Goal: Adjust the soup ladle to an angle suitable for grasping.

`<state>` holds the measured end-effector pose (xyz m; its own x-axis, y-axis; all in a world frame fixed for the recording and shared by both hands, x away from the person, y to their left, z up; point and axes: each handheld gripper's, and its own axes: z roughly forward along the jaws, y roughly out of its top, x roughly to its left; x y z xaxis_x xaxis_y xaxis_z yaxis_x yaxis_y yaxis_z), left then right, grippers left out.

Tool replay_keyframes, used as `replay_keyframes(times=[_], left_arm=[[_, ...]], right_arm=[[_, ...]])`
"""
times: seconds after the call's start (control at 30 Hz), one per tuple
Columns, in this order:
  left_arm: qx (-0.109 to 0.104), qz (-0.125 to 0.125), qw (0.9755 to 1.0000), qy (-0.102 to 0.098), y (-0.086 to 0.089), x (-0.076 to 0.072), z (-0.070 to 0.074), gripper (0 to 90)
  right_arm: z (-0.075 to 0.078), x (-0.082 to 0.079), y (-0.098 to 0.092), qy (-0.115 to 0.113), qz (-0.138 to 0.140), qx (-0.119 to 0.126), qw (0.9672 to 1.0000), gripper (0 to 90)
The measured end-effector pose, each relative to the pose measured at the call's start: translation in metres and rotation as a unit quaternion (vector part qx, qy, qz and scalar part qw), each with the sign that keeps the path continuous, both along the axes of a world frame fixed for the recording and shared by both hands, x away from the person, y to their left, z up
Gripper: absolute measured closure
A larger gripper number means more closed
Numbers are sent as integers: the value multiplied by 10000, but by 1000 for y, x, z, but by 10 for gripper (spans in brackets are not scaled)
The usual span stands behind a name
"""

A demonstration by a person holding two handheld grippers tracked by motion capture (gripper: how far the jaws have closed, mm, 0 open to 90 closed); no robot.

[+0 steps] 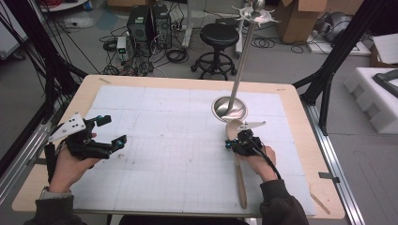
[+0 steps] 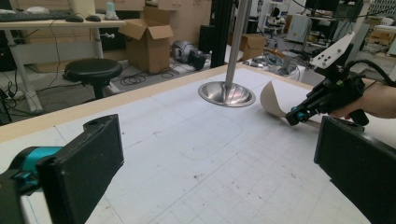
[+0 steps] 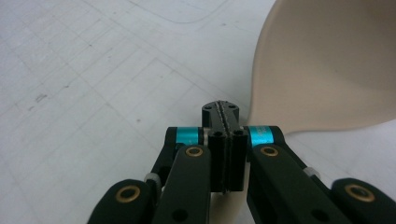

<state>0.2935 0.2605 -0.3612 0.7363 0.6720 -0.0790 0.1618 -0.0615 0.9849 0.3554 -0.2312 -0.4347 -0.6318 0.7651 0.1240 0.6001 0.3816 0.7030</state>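
Observation:
A pale wooden spoon lies on the white grid mat, its bowl (image 1: 233, 127) next to the stand's base and its long handle (image 1: 241, 185) running toward the front edge. My right gripper (image 1: 228, 144) sits over the spoon's neck with its jaws pressed together and nothing visible between them (image 3: 220, 114). The bowl (image 3: 327, 65) rises just right of its tips, and whether they touch the spoon I cannot tell. My left gripper (image 1: 112, 130) rests at the left of the mat, jaws wide apart and empty (image 2: 219, 177). From there I see the right gripper (image 2: 292, 119) beside the bowl (image 2: 272, 99).
A metal stand with a round dished base (image 1: 230, 108) and a tall pole topped by hooks (image 1: 256, 14) stands behind the spoon. A thin wooden stick (image 1: 319, 202) lies by the front right corner. A black stool (image 1: 218, 35) and cardboard boxes stand beyond the table.

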Motion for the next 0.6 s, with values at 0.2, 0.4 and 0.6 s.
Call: replay_keyframes(times=[0.2,0.4,0.6], left_arm=[[22,-2,10000,20,-1,0,0,18],[47,-6,10000,20,-1,1,-1,18],[78,-11,10000,44,-3,2,-2,18]], right_arm=[[0,-1,-8,-4,-109,-8,9999,900],[-4,-2,-12,27,-185,-63,9998,900],[-3,-3,-13,148,-44,172,9997,900]])
